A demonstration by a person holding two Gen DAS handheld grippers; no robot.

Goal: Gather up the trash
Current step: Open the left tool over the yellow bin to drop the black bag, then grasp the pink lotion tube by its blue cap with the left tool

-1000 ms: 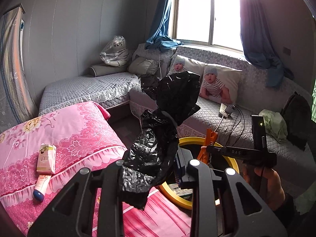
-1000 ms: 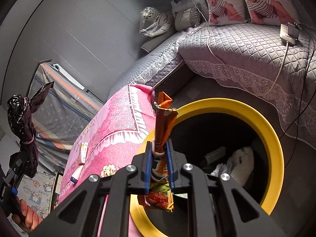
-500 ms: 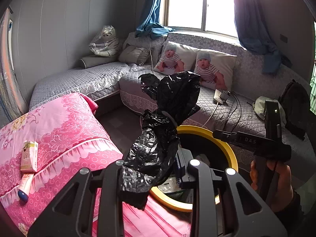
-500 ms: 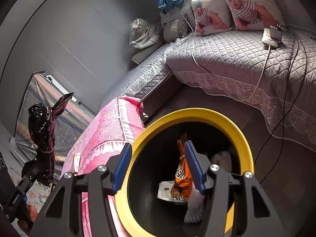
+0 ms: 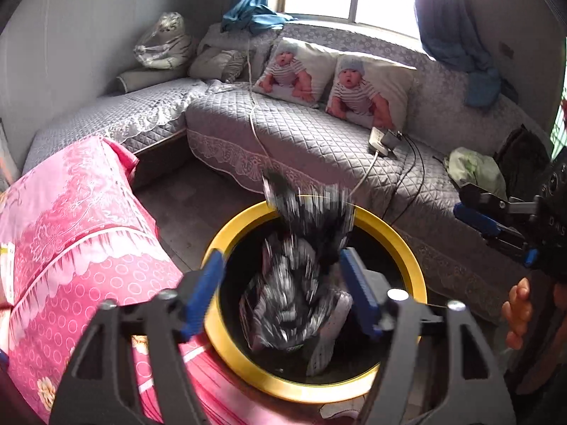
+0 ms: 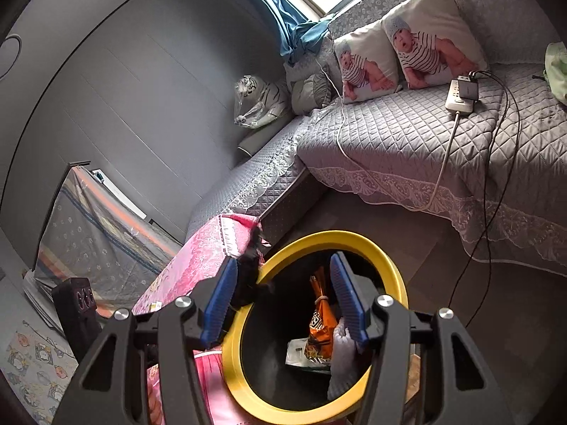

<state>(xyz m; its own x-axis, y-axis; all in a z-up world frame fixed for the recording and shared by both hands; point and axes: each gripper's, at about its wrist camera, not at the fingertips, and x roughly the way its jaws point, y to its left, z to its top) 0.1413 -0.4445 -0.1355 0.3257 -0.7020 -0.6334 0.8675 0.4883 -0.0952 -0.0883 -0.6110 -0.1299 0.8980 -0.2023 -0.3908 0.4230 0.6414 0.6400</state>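
A yellow-rimmed bin point(image 5: 308, 395) stands on the floor between a pink bed and a grey sofa. My left gripper point(image 5: 281, 276) hangs over its mouth and its jaws are opening. A black plastic bag point(image 5: 301, 283) falls, blurred, between the blue pads, which do not press on it. In the right wrist view the black bag point(image 6: 251, 276) shows at the left of the bin rim point(image 6: 319, 238). My right gripper point(image 6: 283, 272) is open and holds nothing. An orange snack bag point(image 6: 320, 322) lies inside the bin beside white paper. From the left wrist view, the right gripper point(image 5: 460, 200) is at the right edge.
The pink bedspread point(image 5: 71, 230) presses against the bin's left side. The grey quilted sofa point(image 5: 301, 134) runs behind it, with a power strip point(image 5: 381, 138) and cables hanging towards the floor. A person's hand point(image 5: 517, 311) is at the right. A patch of floor point(image 6: 443, 265) lies to the right of the bin.
The left gripper came down over the bin and opened, and the black bag is dropping. The right gripper let the orange snack bag fall into the bin and pulled back.
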